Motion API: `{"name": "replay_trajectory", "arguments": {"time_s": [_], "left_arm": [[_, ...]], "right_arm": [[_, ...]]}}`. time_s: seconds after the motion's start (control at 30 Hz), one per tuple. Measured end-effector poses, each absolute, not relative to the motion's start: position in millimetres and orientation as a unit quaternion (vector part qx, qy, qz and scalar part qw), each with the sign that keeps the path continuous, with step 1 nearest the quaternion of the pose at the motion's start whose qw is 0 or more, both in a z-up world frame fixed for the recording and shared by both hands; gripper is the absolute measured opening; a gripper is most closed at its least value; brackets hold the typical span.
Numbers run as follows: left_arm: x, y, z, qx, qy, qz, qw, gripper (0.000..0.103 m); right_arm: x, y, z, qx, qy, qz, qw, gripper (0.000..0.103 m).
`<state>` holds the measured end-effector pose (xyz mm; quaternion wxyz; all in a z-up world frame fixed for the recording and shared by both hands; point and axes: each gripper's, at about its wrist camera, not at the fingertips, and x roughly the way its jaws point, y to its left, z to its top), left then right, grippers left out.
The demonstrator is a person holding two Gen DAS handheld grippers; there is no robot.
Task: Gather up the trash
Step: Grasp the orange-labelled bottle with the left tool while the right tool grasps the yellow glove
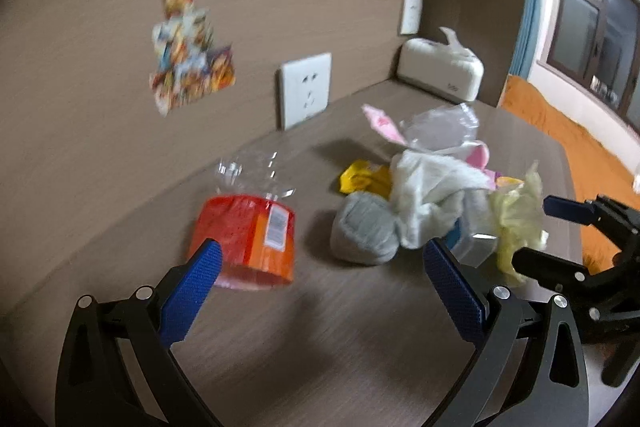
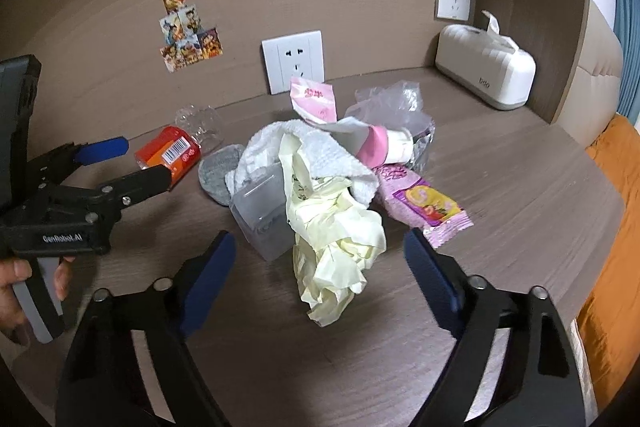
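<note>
A heap of trash lies on the brown table point(image 2: 520, 167): a crumpled pale yellow bag point(image 2: 336, 239), a white towel point(image 2: 320, 151), a grey sock point(image 2: 220, 167), a small clear plastic box point(image 2: 264, 215), a pink snack wrapper point(image 2: 424, 203) and a clear plastic bag point(image 2: 392, 103). My right gripper point(image 2: 320, 239) stands open, its blue pads either side of the yellow bag and clear of it. My left gripper point(image 1: 322, 251) is open too, low over the table, with a red-orange packet point(image 1: 248, 239) by its left pad and the grey sock point(image 1: 366, 231) ahead.
A white tissue box point(image 2: 486, 67) stands in the back right corner. Wall sockets point(image 2: 294, 61) and stickers point(image 2: 188, 27) are on the brown wall. An orange bed cover point(image 2: 616, 227) lies past the table's right edge. A hand point(image 2: 12, 291) grips the left tool.
</note>
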<state>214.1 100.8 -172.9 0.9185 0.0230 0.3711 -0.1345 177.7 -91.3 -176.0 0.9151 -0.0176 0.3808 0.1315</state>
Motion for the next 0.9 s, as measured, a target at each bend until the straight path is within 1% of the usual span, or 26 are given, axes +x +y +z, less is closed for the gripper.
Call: {"name": "replay_trajectory", "arguments": {"time_s": [0.1,0.23,0.4,0.47,0.53,0.6,0.63,0.67,0.7,0.73,0.77,0.8,0.9], "left_arm": [[216.6,109.4,-180.5,-0.008,0.387,-0.137,0.912,0.098],[217.9,110.7,-194.2,-0.021,0.394,-0.150,0.907,0.098],[242.2,115.3,-206.8,-0.043,0.393,-0.152,0.906,0.098],[255.7,117.4,-211.6,-0.055,0.400,-0.155,0.902,0.098],[265.0,121.2,-211.4,-0.074,0.396,-0.159,0.901,0.097],[273.6,122.0,-212.3,-0.072,0.399,-0.158,0.900,0.083],[280.0,122.1,-214.4,-0.073,0.405,-0.160,0.897,0.066],[283.8,123.6,-215.5,-0.083,0.409,-0.168,0.893,0.059],[286.9,125.0,-216.6,-0.094,0.411,-0.174,0.890,0.045],[290.5,125.7,-217.8,-0.100,0.414,-0.175,0.888,0.025],[292.6,125.6,-218.3,-0.100,0.415,-0.173,0.887,0.011],[295.2,124.6,-220.4,-0.093,0.420,-0.166,0.887,0.007],[298.4,125.0,-219.6,-0.088,0.415,-0.162,0.891,0.005]], "right_arm": [[182.4,-88.2,-180.8,-0.016,0.389,0.131,0.912,0.082],[187.8,-84.0,-184.8,-0.019,0.394,0.128,0.910,0.082],[195.6,-80.6,-191.8,-0.024,0.403,0.124,0.906,0.079],[197.2,-79.4,-194.0,-0.027,0.406,0.123,0.905,0.076],[199.3,-77.5,-196.7,-0.031,0.411,0.123,0.903,0.069],[200.3,-75.4,-198.5,-0.038,0.412,0.122,0.902,0.064],[200.6,-74.5,-198.9,-0.043,0.411,0.121,0.902,0.060],[200.7,-73.9,-199.1,-0.047,0.410,0.120,0.903,0.057],[201.1,-73.7,-199.1,-0.050,0.410,0.120,0.903,0.045],[201.6,-74.0,-198.8,-0.051,0.409,0.118,0.903,0.039],[202.0,-75.3,-198.4,-0.049,0.409,0.119,0.904,0.038],[202.4,-75.9,-198.6,-0.046,0.409,0.119,0.904,0.037],[202.1,-76.9,-197.3,-0.045,0.404,0.113,0.907,0.037]]}}
